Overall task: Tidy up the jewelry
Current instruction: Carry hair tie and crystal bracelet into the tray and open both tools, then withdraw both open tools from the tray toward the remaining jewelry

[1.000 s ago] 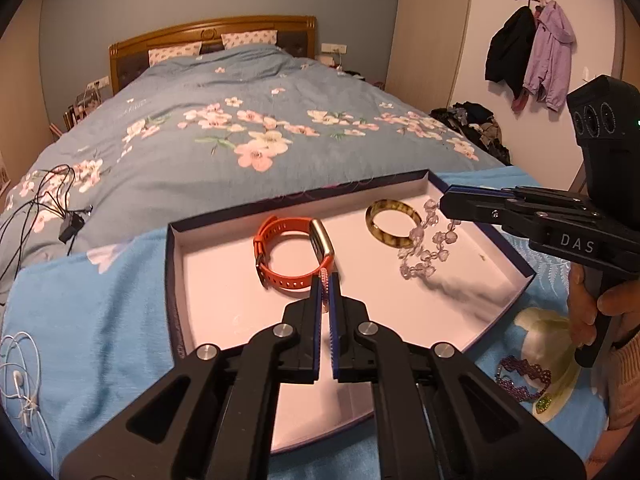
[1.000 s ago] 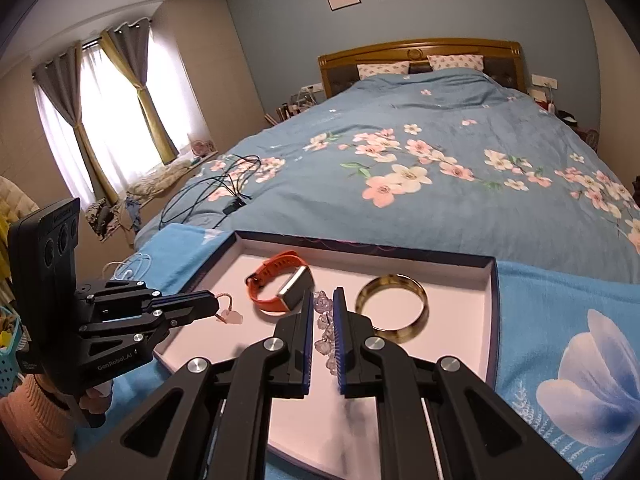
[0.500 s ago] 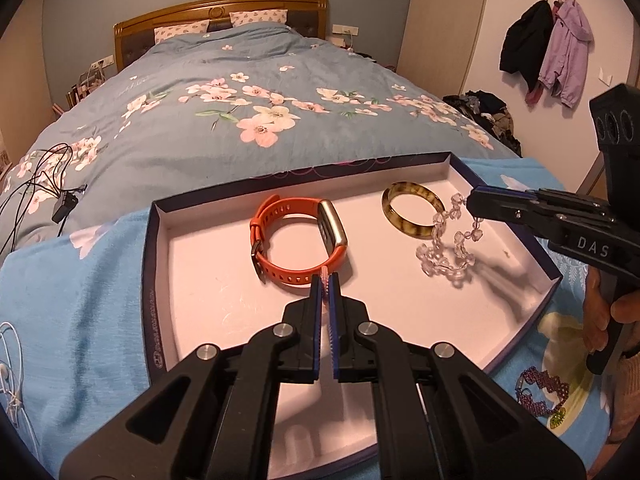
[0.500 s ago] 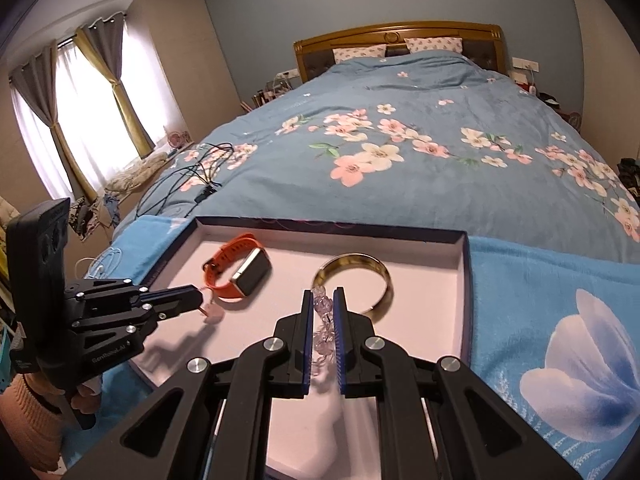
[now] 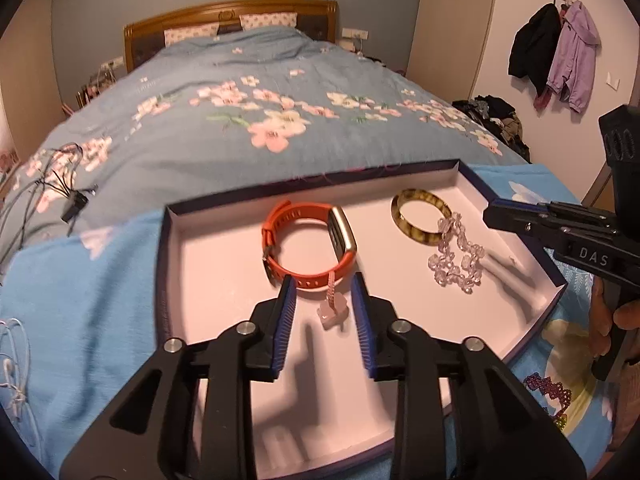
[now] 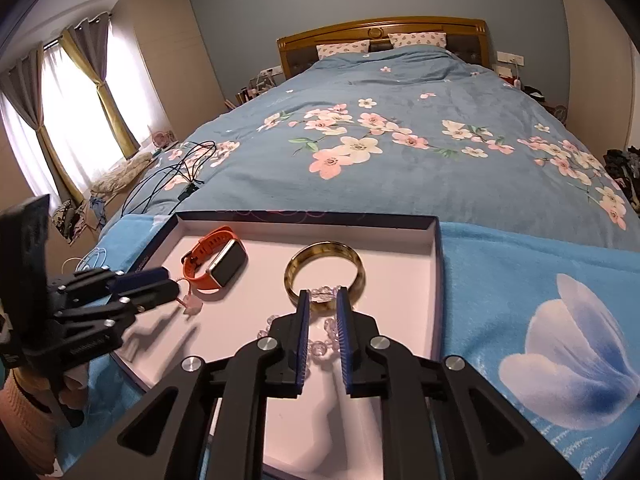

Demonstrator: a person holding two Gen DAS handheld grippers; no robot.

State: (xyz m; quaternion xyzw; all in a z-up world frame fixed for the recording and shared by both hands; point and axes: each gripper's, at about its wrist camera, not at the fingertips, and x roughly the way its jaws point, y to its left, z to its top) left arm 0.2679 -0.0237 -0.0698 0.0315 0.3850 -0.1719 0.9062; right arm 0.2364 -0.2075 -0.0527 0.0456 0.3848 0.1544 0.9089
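A shallow box lid (image 5: pixel 172 264) with a pale pink inside lies on the bed. In it are an orange watch (image 5: pixel 308 240), a tortoiseshell bangle (image 5: pixel 420 216) and a clear bead bracelet (image 5: pixel 456 256). My left gripper (image 5: pixel 324 284) is open, and a small pink charm on a cord (image 5: pixel 332 308) lies in the lid between its fingers. My right gripper (image 6: pixel 322 300) is open over the bead bracelet (image 6: pixel 320 294), beside the bangle (image 6: pixel 326 270). The charm (image 6: pixel 192 306) and watch (image 6: pixel 216 258) also show in the right wrist view.
A purple bead bracelet (image 5: pixel 548 392) lies on the blue flower cloth (image 6: pixel 560 340) right of the lid. Black cables (image 5: pixel 52 196) and a white cord (image 5: pixel 12 356) lie on the bed to the left. Coats (image 5: pixel 556 48) hang on the right wall.
Both grippers have opened. The left one let the pink charm down into the lid by the watch. The right one let the bead bracelet down by the bangle.
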